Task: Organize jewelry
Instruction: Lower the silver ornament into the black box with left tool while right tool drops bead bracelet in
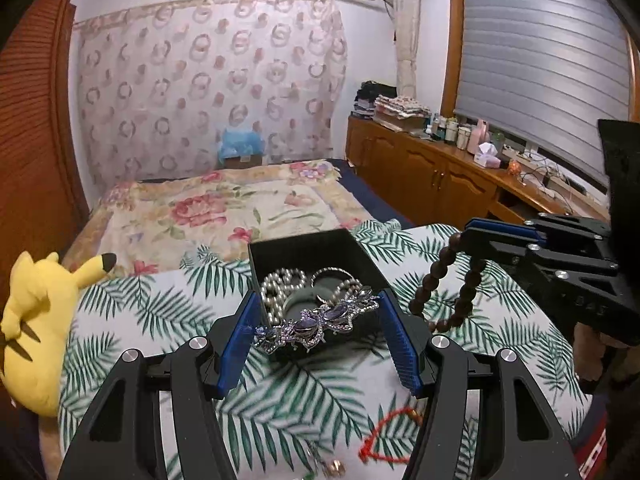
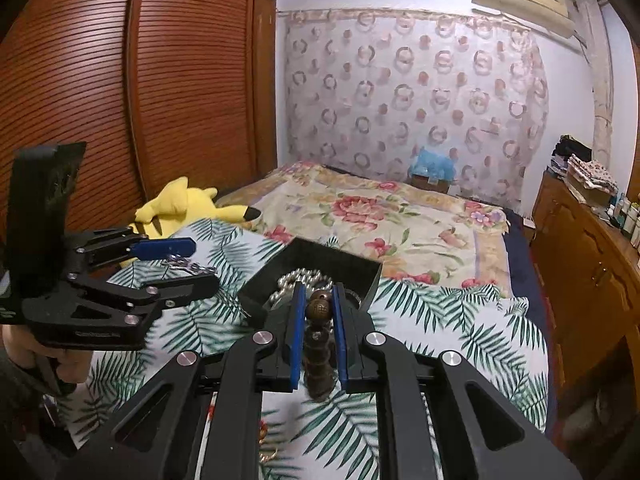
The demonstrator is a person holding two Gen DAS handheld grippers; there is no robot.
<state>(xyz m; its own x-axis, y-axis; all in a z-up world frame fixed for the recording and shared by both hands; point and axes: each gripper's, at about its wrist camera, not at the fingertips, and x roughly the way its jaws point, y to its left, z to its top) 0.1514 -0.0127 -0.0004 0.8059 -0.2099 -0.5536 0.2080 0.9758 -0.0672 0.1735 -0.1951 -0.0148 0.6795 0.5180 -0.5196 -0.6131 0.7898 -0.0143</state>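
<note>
While the left gripper jaws clamp the brooch crosswise, the right gripper pinches hanging beads.

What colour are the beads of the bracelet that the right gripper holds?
Dark brown; the beaded bracelet shows best in the left wrist view.

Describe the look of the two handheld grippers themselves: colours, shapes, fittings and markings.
Both match. The left gripper and the right gripper are matte black, angular linkage frames with triangular cut-outs and round silver pivot bolts. Each finger ends in a flat blue ribbed pad. Seen from the side, each body carries small silver screws, faint embossed lettering too blurred to read, and a tall black block at the rear. No cables or sleeves are visible.
</note>
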